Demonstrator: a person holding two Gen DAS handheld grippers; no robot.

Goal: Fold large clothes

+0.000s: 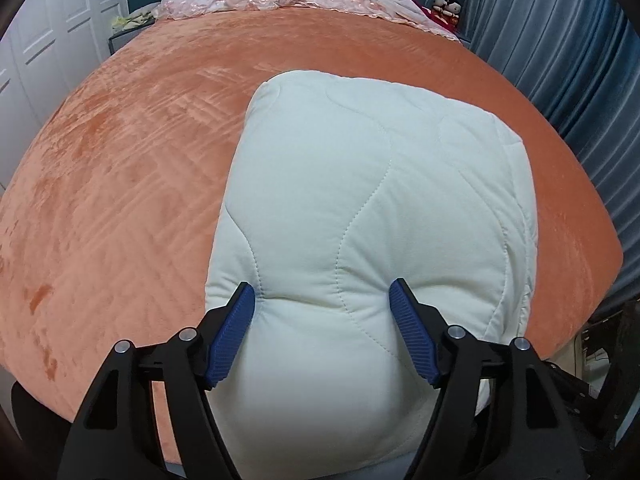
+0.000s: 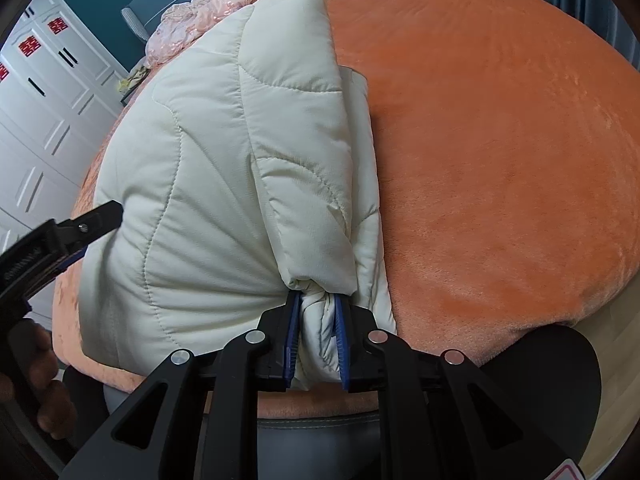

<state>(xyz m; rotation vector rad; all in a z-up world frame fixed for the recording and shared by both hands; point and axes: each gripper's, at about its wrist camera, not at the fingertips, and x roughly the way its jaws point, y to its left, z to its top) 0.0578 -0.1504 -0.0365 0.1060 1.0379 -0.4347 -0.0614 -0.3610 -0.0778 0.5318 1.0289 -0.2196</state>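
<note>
Both grippers angle steeply down over an orange bed [image 1: 120,200]. The left gripper [image 1: 322,300] has its jaws spread wide astride a folded cream quilted coat [image 1: 360,184], lying lengthwise away. The right gripper [image 2: 316,316] pinches its bunched near edge.

Even, soft indoor light in both views, no hard shadows, no glare. Fisheye bending is strong: the orange bed cover [image 1: 120,200] bulges like a dome and dark vignette fills the corners. The near part of the cream quilted garment [image 1: 360,200] goes soft and hazy; farther out, its stitching reads crisply.
</note>
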